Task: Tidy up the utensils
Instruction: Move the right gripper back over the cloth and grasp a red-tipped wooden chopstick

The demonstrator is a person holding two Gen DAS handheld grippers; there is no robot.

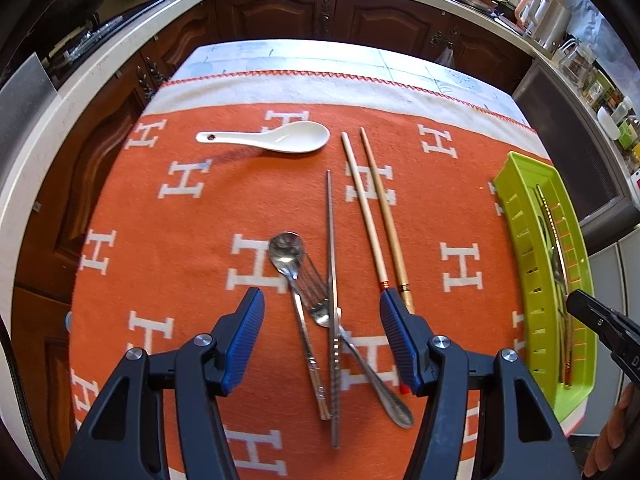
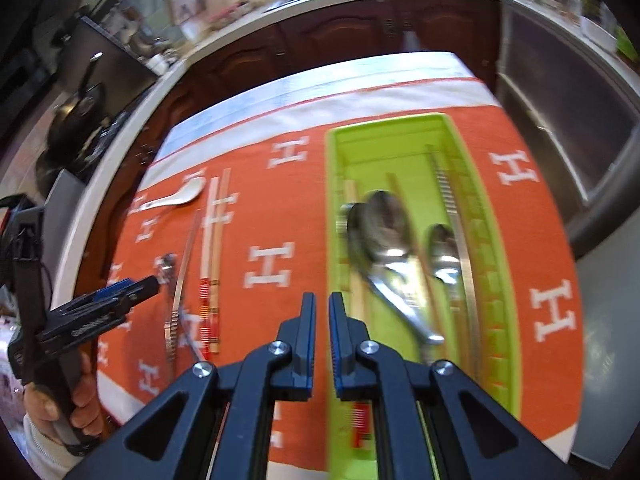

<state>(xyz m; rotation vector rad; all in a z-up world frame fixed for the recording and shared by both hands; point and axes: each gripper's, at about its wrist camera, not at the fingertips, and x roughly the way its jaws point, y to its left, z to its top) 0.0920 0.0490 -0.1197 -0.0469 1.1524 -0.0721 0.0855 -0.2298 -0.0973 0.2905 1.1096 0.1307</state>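
Both grippers, left gripper (image 1: 322, 336) and right gripper (image 2: 322, 334), show black frames, ribbed blue pads, silver screws; a white sleeve (image 2: 42, 446) cuffs the hand.

Two downward wrist views, shared orange cloth (image 1: 168, 216)

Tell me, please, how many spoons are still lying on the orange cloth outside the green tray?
2: a white ceramic spoon at the far side of the cloth, and a metal spoon nearer, beside a fork and a metal chopstick.
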